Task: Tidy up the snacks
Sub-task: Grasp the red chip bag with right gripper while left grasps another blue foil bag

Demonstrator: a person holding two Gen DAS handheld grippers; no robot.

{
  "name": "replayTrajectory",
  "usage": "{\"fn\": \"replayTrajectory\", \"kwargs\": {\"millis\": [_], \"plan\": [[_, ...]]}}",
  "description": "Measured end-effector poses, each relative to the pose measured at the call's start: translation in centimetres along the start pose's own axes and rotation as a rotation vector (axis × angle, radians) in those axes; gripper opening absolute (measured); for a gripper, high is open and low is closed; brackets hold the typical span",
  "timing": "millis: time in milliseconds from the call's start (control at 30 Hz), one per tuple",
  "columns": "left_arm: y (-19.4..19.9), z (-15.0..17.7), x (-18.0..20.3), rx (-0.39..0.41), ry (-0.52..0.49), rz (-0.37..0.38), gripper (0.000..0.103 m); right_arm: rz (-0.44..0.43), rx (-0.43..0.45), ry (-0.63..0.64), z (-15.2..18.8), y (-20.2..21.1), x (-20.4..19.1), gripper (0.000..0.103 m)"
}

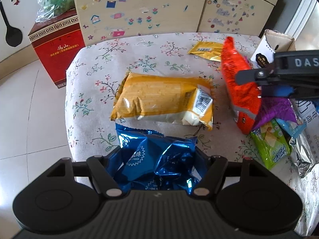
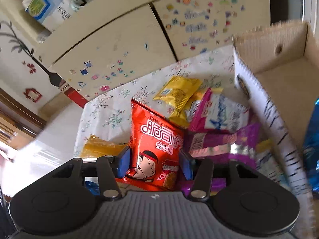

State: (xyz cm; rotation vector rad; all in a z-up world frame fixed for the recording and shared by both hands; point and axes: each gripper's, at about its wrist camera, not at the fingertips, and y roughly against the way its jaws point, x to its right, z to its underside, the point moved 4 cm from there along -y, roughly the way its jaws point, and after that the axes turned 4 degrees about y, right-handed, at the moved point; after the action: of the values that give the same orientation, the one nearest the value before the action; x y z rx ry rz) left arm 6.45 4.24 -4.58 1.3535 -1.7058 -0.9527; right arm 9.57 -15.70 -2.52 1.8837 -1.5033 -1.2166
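Red snack bag (image 2: 157, 145) upright in right claw (image 2: 154, 163), long axis vertical.

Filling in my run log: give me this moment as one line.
left gripper: shut on blue bag | right gripper: shut on red bag | cardboard box: empty

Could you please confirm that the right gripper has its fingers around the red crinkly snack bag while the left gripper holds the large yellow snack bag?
Not quite. The left gripper holds the shiny blue foil snack bag, as the left wrist view shows; the large yellow snack bag lies free on the floral tablecloth. The right gripper does have its fingers around the red crinkly snack bag.
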Motion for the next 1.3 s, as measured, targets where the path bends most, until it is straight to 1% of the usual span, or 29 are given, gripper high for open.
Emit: {"fn": "replayTrajectory", "kwargs": {"millis": [67,267,300,400,533,567,700,800,900,967,1000,1067,1167,1267,1300], "plan": [[0.0,0.0,0.0,-0.001,0.001,-0.005,0.072,0.037,0.007,0.007,-0.1,0.6,0.1,0.058],[-0.1,0.0,0.2,-0.004,0.003,-0.001,0.072,0.103,0.016,-0.020,-0.4,2.6,2.4,0.059],[-0.1,0.0,0.3,-0.004,0.002,0.000,0.072,0.102,0.019,-0.021,-0.4,2.9,2.8,0.060],[-0.1,-0.1,0.6,-0.002,-0.001,0.003,0.072,0.077,0.020,-0.051,-0.2,3.1,3.7,0.062],[-0.2,0.0,1.1,-0.006,-0.012,0.007,0.072,-0.024,0.007,-0.116,-0.2,2.8,3.7,0.062],[-0.3,0.0,1.2,-0.007,-0.013,0.006,0.072,-0.032,0.005,-0.130,-0.1,2.7,3.6,0.062],[-0.3,0.0,1.3,-0.008,-0.015,0.005,0.072,-0.018,0.022,-0.138,-0.2,3.0,3.5,0.062],[-0.3,0.0,1.3,-0.006,-0.012,0.009,0.072,-0.043,0.040,-0.124,-0.4,3.3,2.9,0.062],[-0.3,-0.1,1.5,-0.003,-0.014,0.013,0.072,-0.082,0.033,-0.101,-0.5,3.0,1.8,0.062],[-0.3,-0.1,1.7,-0.003,-0.018,0.014,0.072,-0.084,0.034,-0.080,-0.7,2.6,0.8,0.064],[-0.3,-0.1,1.8,-0.003,-0.019,0.014,0.072,-0.083,0.038,-0.062,-0.9,2.4,0.2,0.066],[-0.3,-0.1,2.0,-0.002,-0.021,0.012,0.072,-0.079,0.044,-0.013,-1.0,1.8,-0.9,0.067],[-0.2,0.0,1.8,-0.002,-0.019,0.011,0.073,-0.065,0.019,0.053,-0.5,0.7,-2.1,0.067],[-0.3,0.1,1.6,-0.003,-0.018,0.003,0.073,-0.074,-0.017,0.115,-0.1,-0.4,-2.6,0.076],[-0.3,0.1,1.5,-0.005,-0.015,0.001,0.073,-0.062,-0.017,0.131,0.0,-0.7,-2.8,0.078]]}}
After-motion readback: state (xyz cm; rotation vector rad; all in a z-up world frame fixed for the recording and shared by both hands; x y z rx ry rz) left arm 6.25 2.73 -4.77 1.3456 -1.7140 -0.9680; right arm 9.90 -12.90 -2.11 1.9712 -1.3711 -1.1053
